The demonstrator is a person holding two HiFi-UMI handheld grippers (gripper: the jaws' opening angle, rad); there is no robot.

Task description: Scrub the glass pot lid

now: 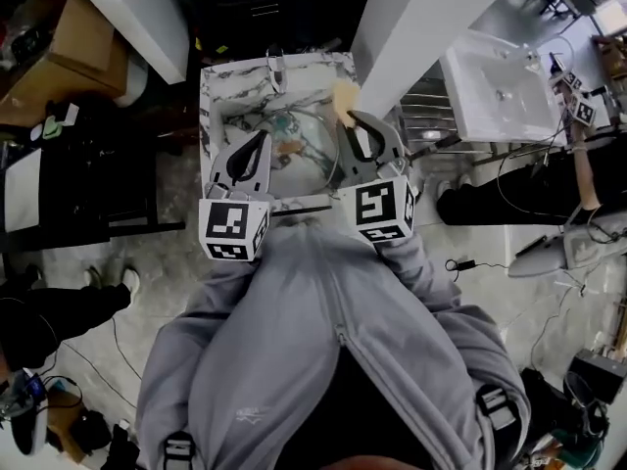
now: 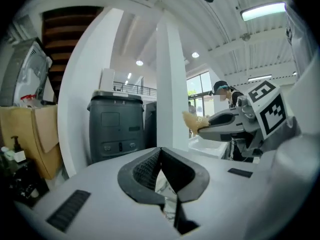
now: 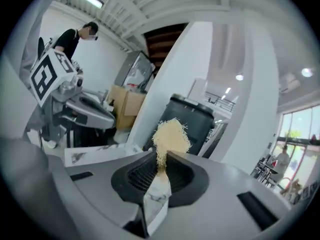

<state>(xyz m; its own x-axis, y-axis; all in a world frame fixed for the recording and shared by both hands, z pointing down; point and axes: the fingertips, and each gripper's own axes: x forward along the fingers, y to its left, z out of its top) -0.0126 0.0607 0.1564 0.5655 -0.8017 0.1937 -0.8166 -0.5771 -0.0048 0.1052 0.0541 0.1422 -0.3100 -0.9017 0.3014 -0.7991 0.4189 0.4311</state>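
The glass pot lid (image 1: pixel 291 143) lies in the marble basin (image 1: pixel 217 78) far below both grippers. My left gripper (image 1: pixel 254 149) is raised above the basin's left side, and in the left gripper view its jaws (image 2: pixel 161 152) are shut with nothing between them. My right gripper (image 1: pixel 351 117) is held at about the same height to its right. It is shut on a pale yellow fibrous scrubber (image 3: pixel 171 136), which sticks out past the fingertips (image 1: pixel 344 98). The left gripper view also shows the scrubber (image 2: pixel 192 121) at the right gripper's tip.
A white pillar (image 1: pixel 416 23) rises right of the basin, with a white washbasin (image 1: pixel 495 91) beyond it. A dark grey bin (image 2: pixel 116 129) and cardboard boxes (image 1: pixel 73 42) stand nearby. Cables lie on the floor (image 1: pixel 470 262). A person (image 3: pixel 70 36) stands in the background.
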